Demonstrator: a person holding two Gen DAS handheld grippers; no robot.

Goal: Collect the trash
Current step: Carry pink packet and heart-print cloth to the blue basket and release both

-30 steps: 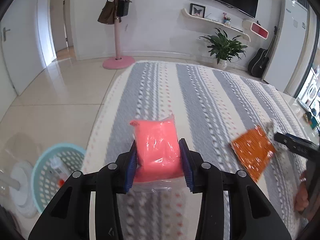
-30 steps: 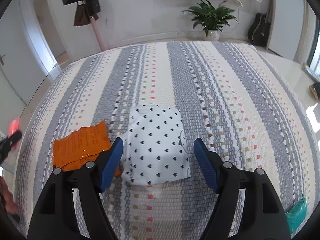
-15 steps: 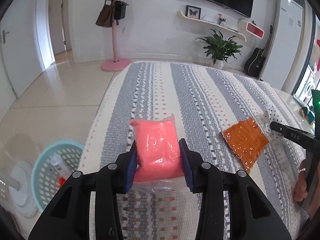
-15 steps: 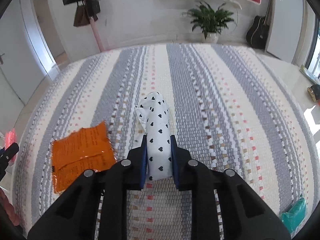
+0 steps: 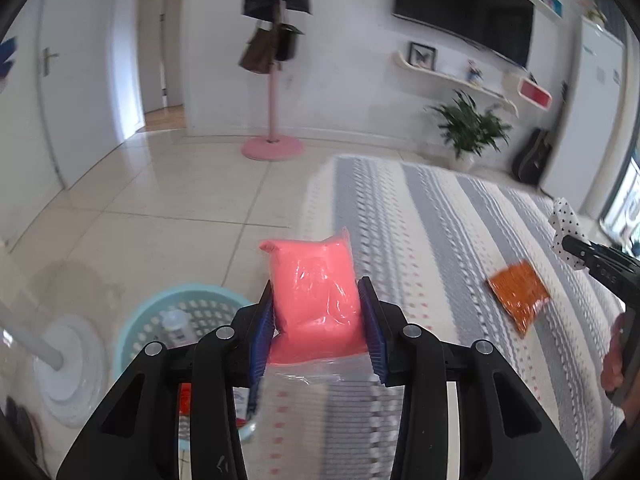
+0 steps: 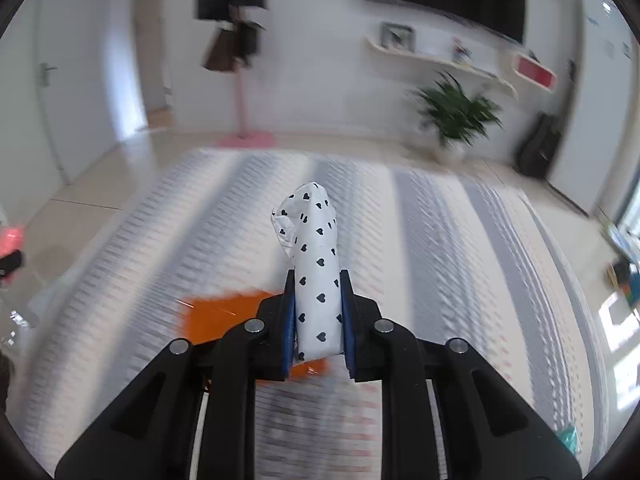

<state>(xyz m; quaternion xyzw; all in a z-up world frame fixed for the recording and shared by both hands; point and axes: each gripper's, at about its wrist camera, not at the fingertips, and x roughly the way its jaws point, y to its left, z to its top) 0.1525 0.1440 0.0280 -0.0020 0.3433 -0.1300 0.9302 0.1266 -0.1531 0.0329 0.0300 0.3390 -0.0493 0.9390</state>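
My left gripper (image 5: 318, 290) is shut on a pink plastic packet (image 5: 314, 300) and holds it in the air over the rug's left edge. A light blue basket (image 5: 148, 320) stands on the floor below left of it, with a small bottle inside. My right gripper (image 6: 318, 276) is shut on a white wrapper with black hearts (image 6: 314, 260), lifted above the striped rug (image 6: 440, 240). That wrapper also shows at the right of the left wrist view (image 5: 566, 222). An orange packet (image 5: 518, 294) lies flat on the rug; it also shows under my right gripper (image 6: 224, 316).
A white round stand base (image 5: 68, 360) sits left of the basket. A pink coat stand (image 5: 272, 144) is at the far wall, with a potted plant (image 5: 468, 132) and a guitar (image 5: 532, 156) to the right. A teal item (image 6: 570, 438) lies on the rug's near right.
The right gripper closed on the heart wrapper and lifted it off the rug. The left gripper carried the pink packet leftward, closer to the basket. Both views swung up.
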